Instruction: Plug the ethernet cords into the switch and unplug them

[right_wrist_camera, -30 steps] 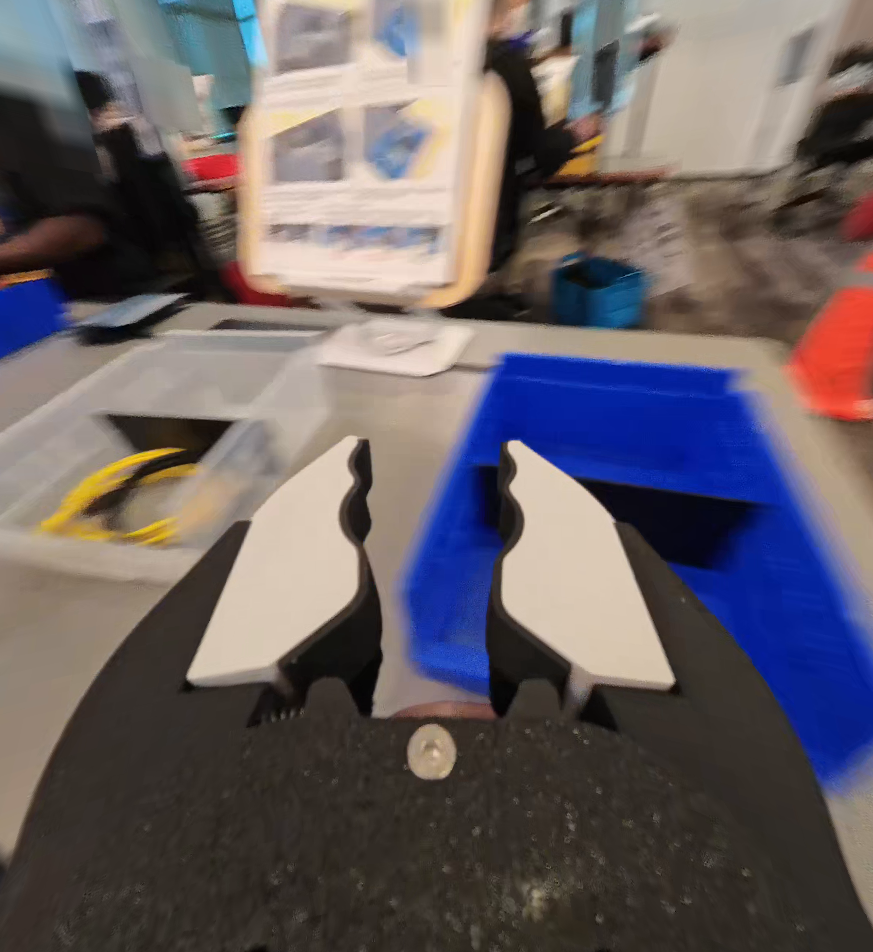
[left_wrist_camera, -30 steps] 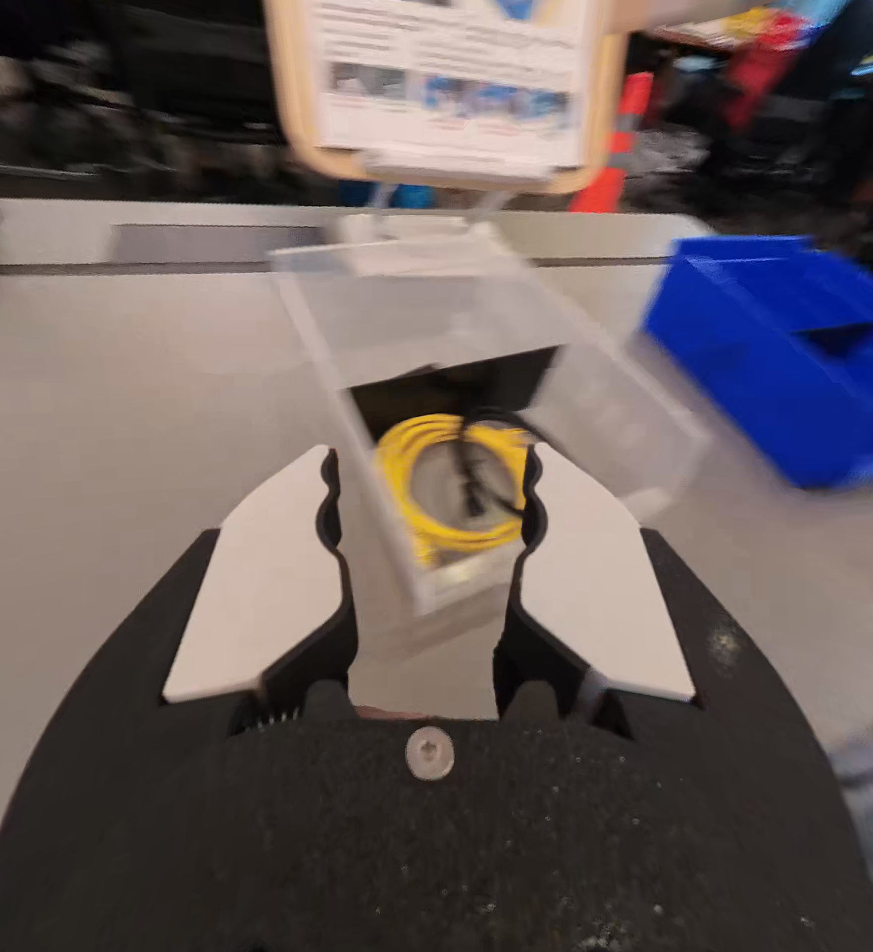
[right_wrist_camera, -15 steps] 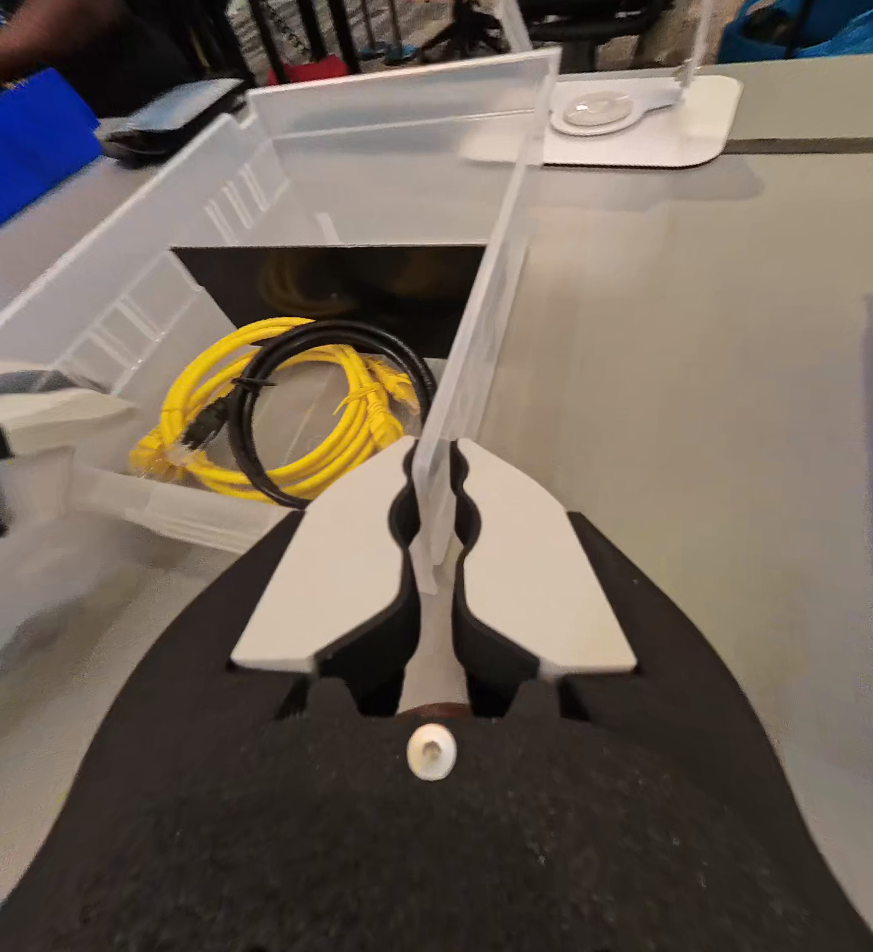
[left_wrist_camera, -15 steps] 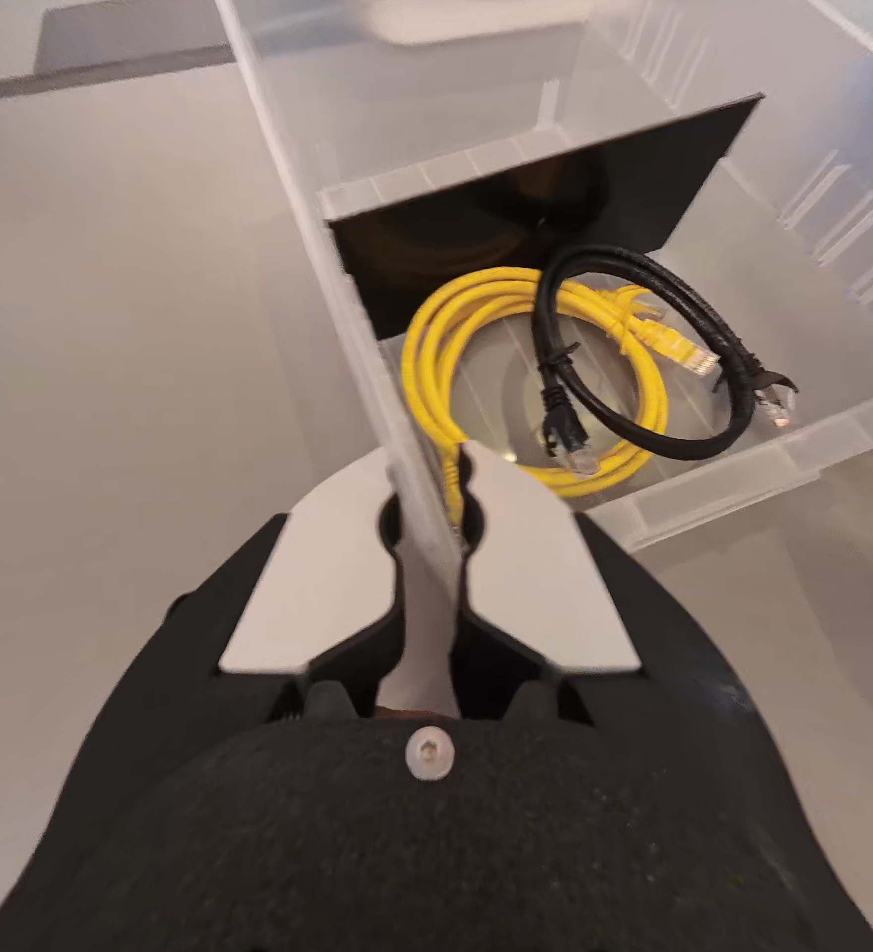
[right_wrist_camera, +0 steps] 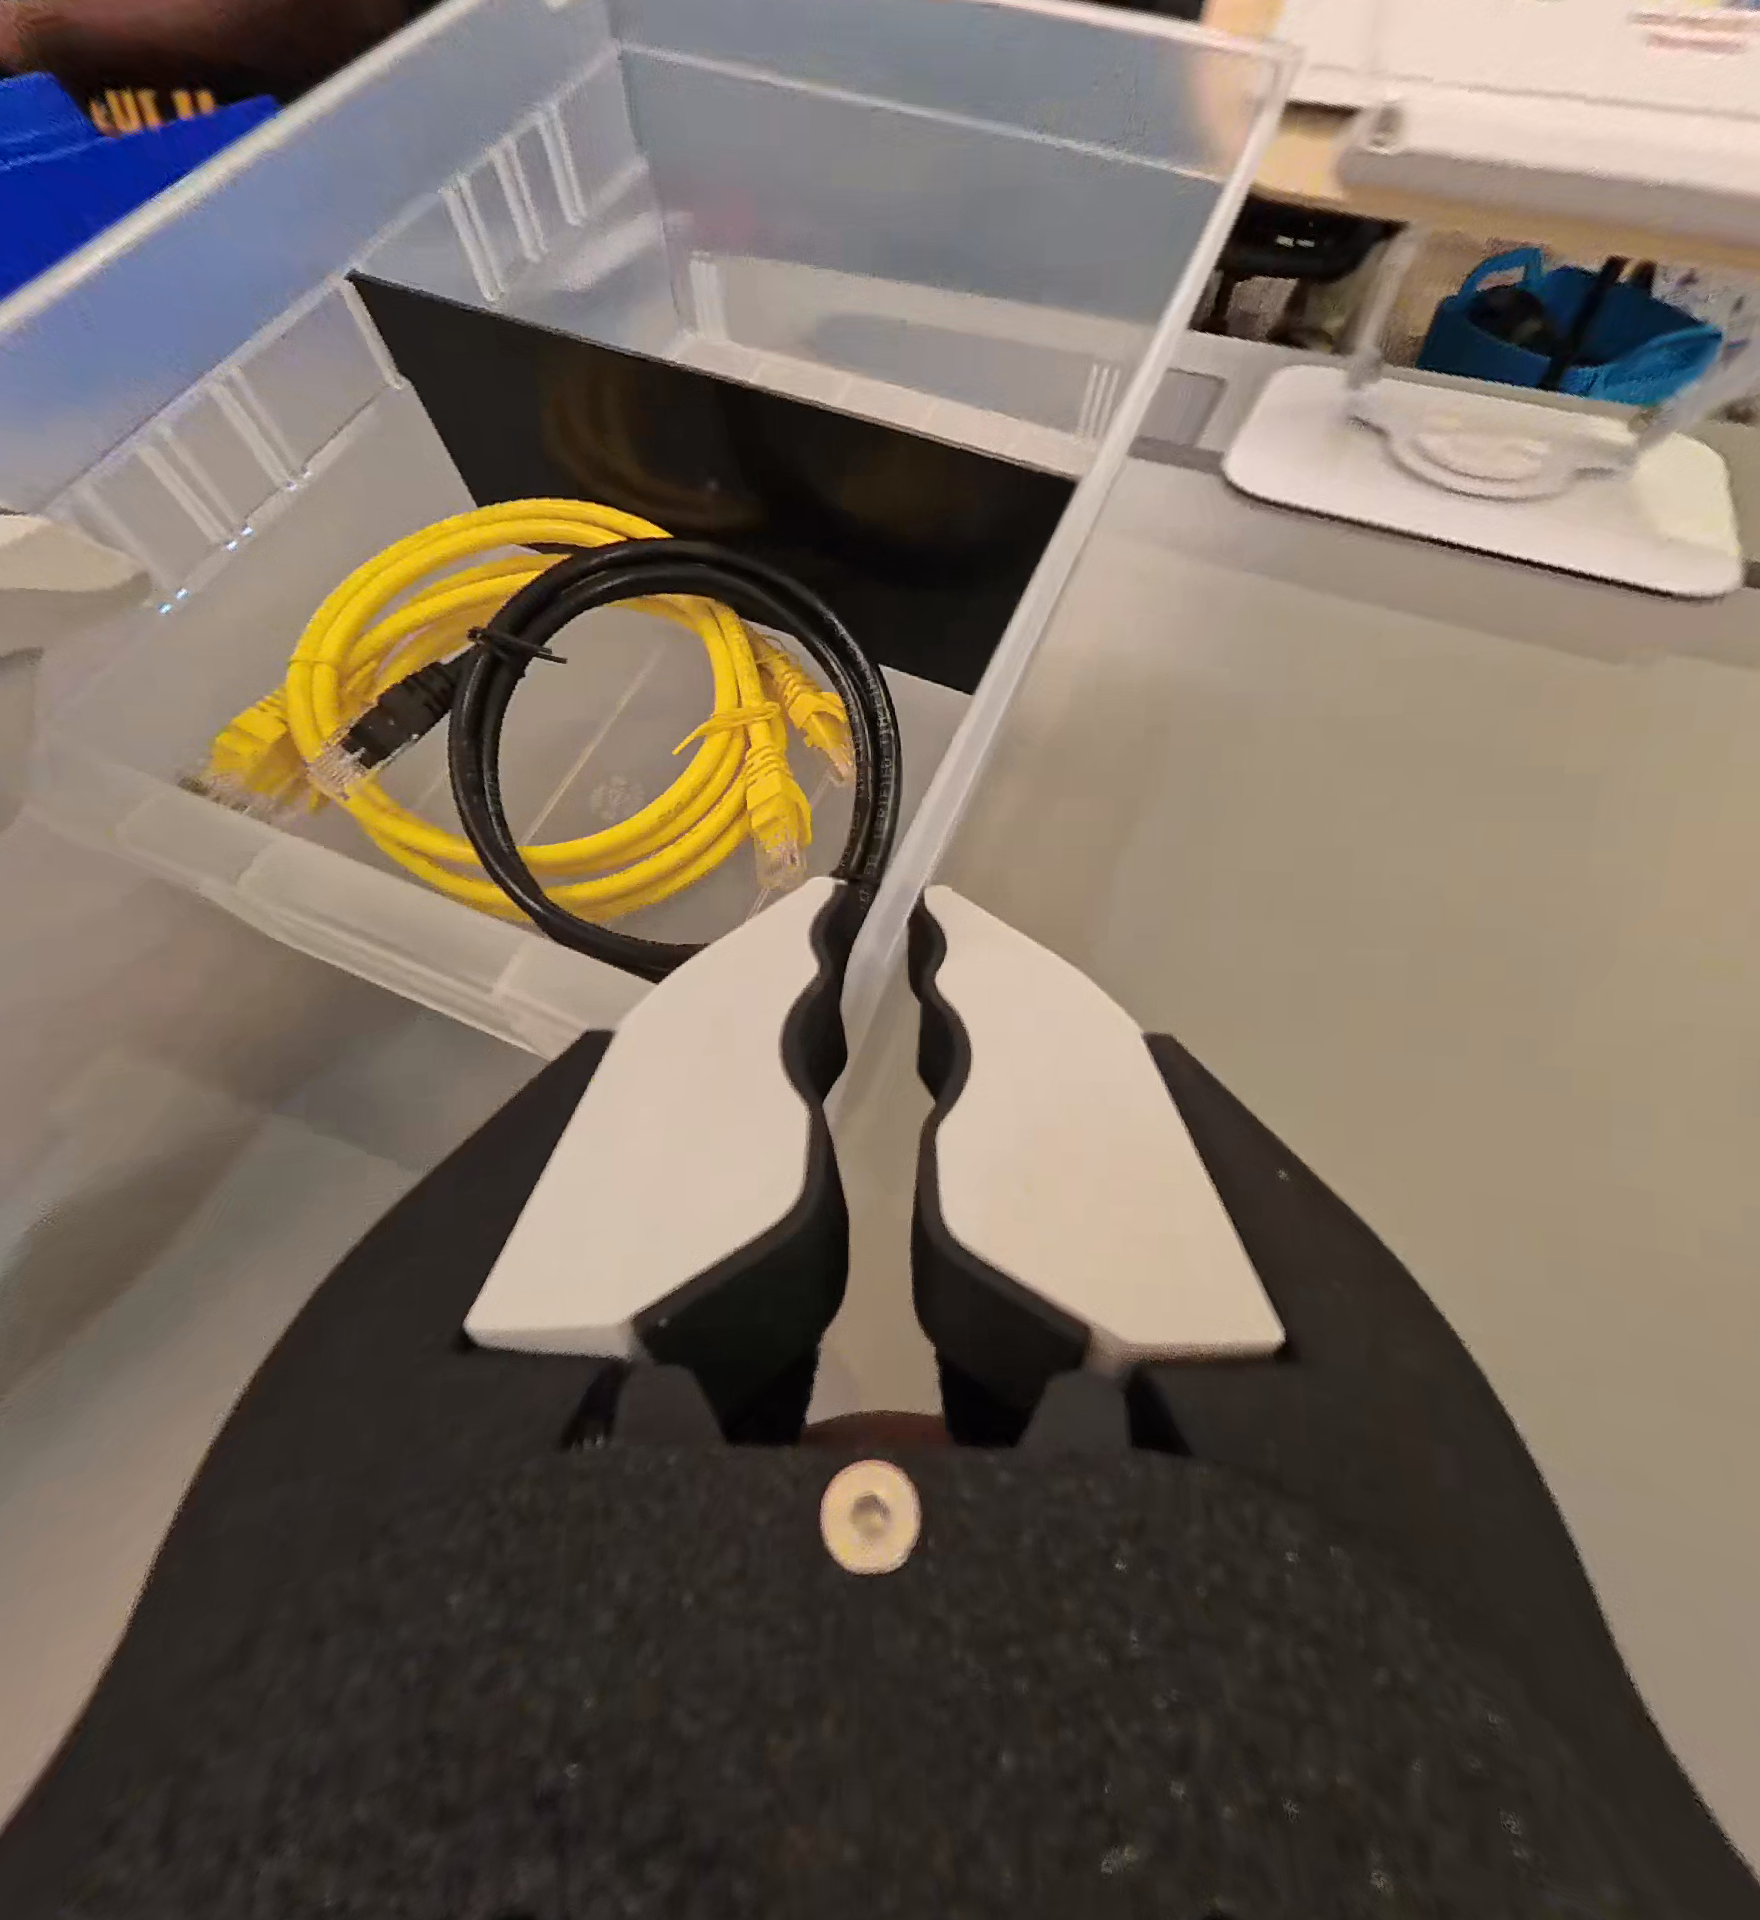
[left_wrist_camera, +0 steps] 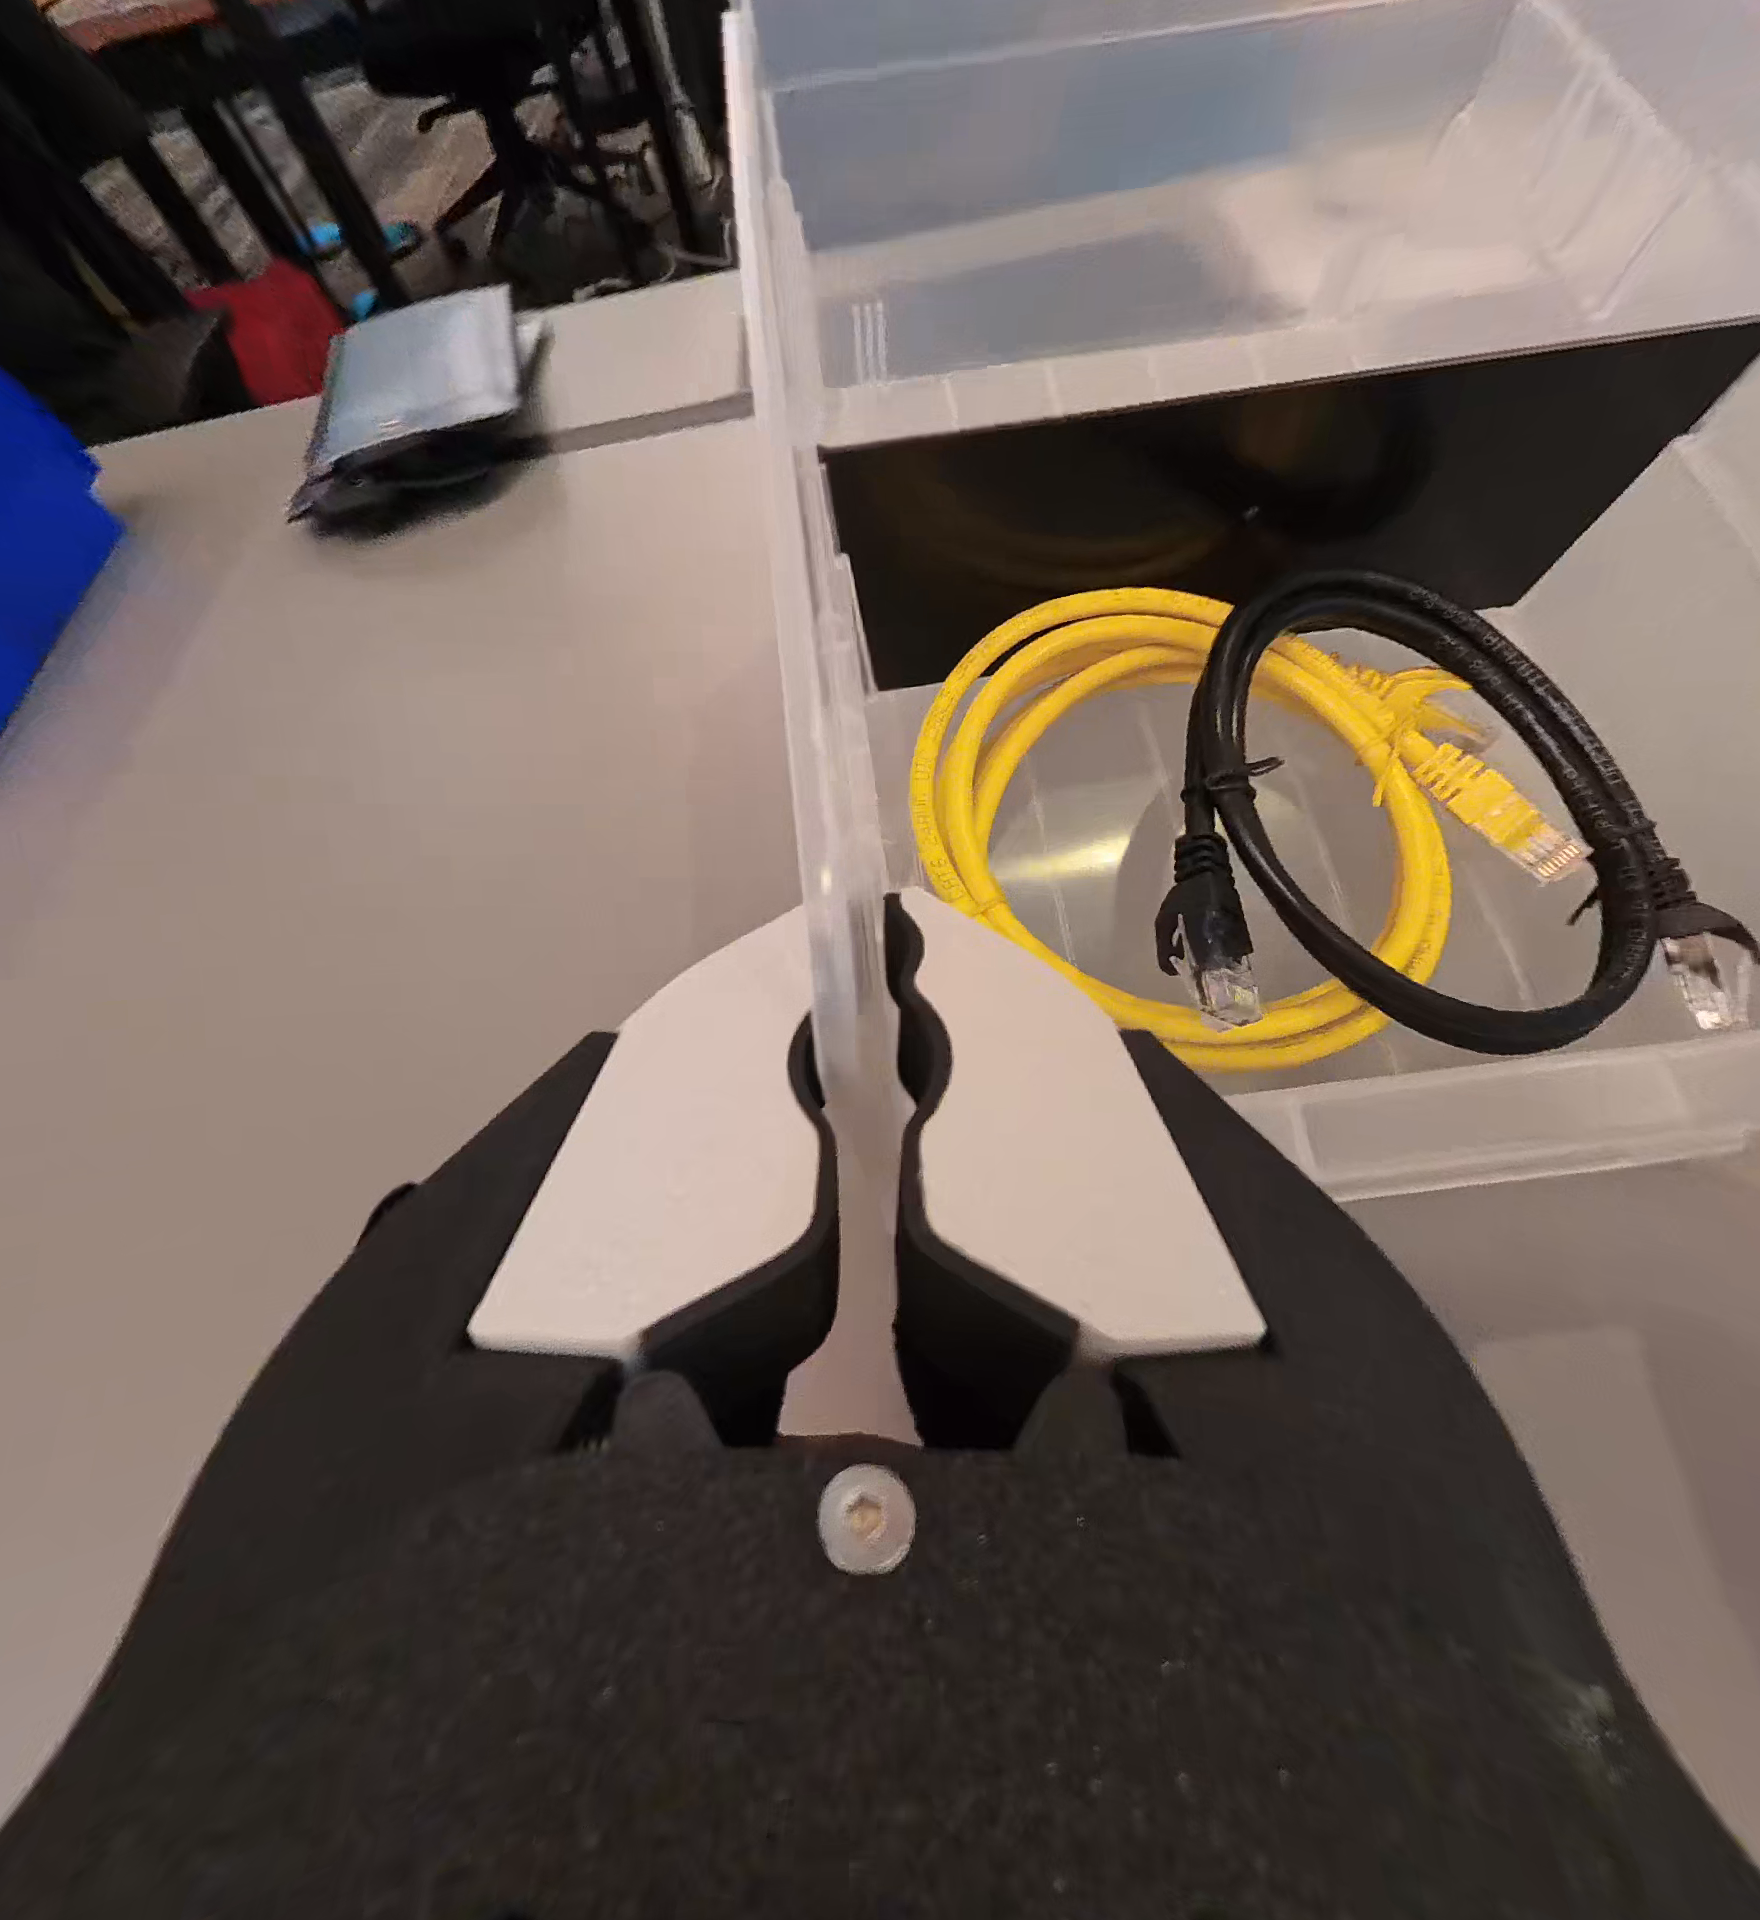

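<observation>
The grey table (left_wrist_camera: 356,748) bears a clear bin (right_wrist_camera: 855,145) holding a black switch (left_wrist_camera: 1271,499), a coiled yellow cord (left_wrist_camera: 969,790) and a black cord (left_wrist_camera: 1541,727). The left view alone shows a silver pouch (left_wrist_camera: 419,405); the right alone a white stand base (right_wrist_camera: 1478,520). The left gripper (left_wrist_camera: 860,925) is clamped on the bin's left wall and the right gripper (right_wrist_camera: 876,914) on its right wall, both reaching forward along the walls.

No legible text anywhere.

Yellow ethernet cord (left_wrist_camera: 1177,831): coiled, tied, lying flat on floor of clear bin (left_wrist_camera: 1478,1132), clear-tipped plugs loose. Black ethernet cord (left_wrist_camera: 1395,831): smaller tied coil, resting across yellow coil, both plugs free. Black switch (left_wrist_camera: 1271,499): just behind cords in the bin, nothing plugged in.
</observation>
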`<control>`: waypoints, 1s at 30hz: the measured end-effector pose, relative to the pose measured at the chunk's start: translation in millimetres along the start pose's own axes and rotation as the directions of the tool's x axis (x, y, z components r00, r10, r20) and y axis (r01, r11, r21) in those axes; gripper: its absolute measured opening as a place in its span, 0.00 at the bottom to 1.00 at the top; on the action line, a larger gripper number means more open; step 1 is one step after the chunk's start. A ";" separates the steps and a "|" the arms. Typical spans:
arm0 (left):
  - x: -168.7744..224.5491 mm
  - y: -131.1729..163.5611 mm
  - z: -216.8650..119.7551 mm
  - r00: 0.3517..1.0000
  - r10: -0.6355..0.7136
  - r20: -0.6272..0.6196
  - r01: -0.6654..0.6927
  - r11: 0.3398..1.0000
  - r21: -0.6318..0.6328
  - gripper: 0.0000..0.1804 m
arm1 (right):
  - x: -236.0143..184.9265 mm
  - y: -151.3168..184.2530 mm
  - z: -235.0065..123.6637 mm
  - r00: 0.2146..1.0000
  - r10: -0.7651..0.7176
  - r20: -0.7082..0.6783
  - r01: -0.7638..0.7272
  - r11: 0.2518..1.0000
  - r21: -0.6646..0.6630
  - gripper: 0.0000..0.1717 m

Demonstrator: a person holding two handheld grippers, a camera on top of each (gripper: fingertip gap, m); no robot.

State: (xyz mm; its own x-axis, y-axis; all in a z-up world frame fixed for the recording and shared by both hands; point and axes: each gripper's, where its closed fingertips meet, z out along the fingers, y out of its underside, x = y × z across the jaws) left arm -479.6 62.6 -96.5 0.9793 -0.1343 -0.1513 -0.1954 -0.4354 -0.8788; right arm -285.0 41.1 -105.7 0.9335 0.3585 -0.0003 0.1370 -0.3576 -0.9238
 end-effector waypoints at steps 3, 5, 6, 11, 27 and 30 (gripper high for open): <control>-40.9 15.8 3.8 0.996 -0.082 0.032 0.083 0.996 -0.032 0.03 | -41.0 -1.9 16.6 1.000 -0.031 -0.005 0.030 0.999 -0.041 0.05; -62.0 23.3 5.4 0.992 -0.118 0.041 0.120 0.992 -0.045 0.02 | -62.4 0.5 28.4 1.000 -0.026 0.010 0.027 0.997 -0.073 0.05; -70.5 26.9 7.0 0.992 -0.118 0.045 0.120 0.991 -0.054 0.02 | -71.0 3.6 34.1 1.000 -0.018 0.022 0.020 0.995 -0.093 0.05; -82.9 44.3 18.4 0.977 -0.210 -0.021 0.206 0.970 -0.125 0.02 | -88.7 4.4 45.5 0.997 -0.062 0.037 0.065 0.994 -0.084 0.07; 18.2 -58.2 -57.4 0.965 -0.193 -0.176 0.223 0.960 0.167 0.29 | 35.2 26.9 -85.9 0.872 0.054 0.486 -0.016 0.997 -0.082 0.23; 55.8 -45.9 -55.9 0.922 -0.245 -0.298 0.289 0.950 0.115 0.29 | 127.2 28.1 -110.9 0.924 0.050 0.379 -0.037 0.998 -0.040 0.22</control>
State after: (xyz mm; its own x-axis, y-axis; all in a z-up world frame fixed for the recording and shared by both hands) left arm -418.9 25.4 -39.2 0.9357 -0.2830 0.2107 0.1038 -0.3501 -0.9310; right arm -125.7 -19.0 -89.3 0.7442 0.6400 -0.1914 0.1151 -0.4051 -0.9070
